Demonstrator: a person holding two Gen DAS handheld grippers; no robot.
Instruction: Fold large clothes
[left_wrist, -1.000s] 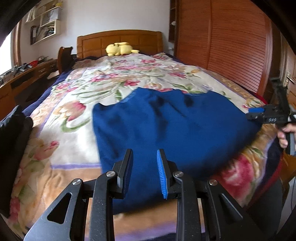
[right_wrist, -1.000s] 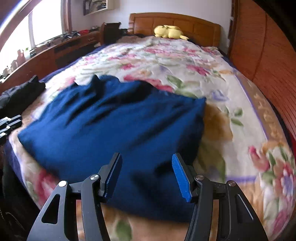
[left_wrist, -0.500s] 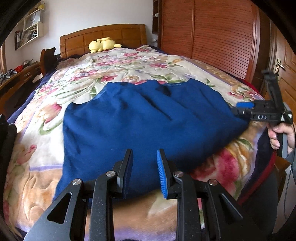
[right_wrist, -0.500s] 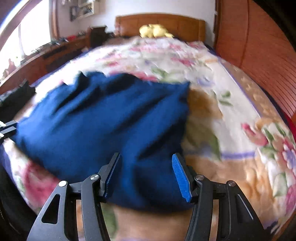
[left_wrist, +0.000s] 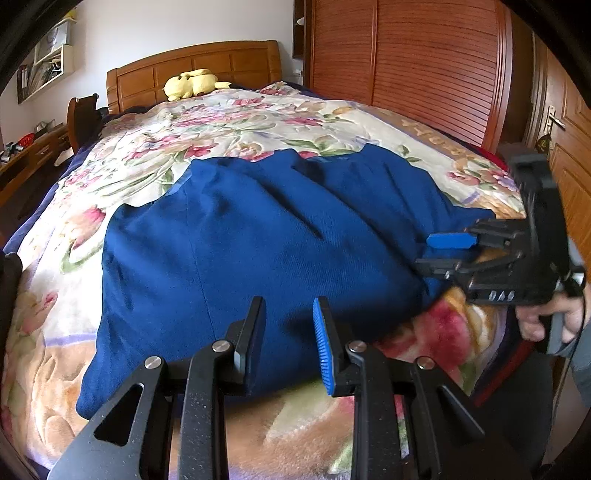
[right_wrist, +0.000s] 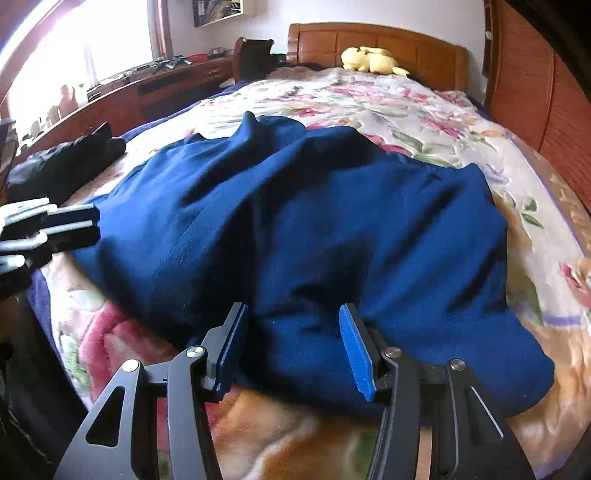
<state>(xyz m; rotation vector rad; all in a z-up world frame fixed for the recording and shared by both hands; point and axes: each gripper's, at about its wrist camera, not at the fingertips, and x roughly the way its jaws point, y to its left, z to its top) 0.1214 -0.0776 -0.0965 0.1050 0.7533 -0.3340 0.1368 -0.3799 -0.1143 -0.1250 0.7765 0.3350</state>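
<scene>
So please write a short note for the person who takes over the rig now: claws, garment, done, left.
Left claw: open, nothing held, over the near edge of the blue garment.
Right claw: jaws closing, the garment's near edge between them, grip not yet sure.
Garment: spread on the floral blanket, still wrinkled.
Done: no fold visible.
Left: probably grasp the near edge with both claws, then fold.

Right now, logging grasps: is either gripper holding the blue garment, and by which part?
Neither holds yet; right gripper is closing around the blue garment's near hem; left gripper is open.
</scene>
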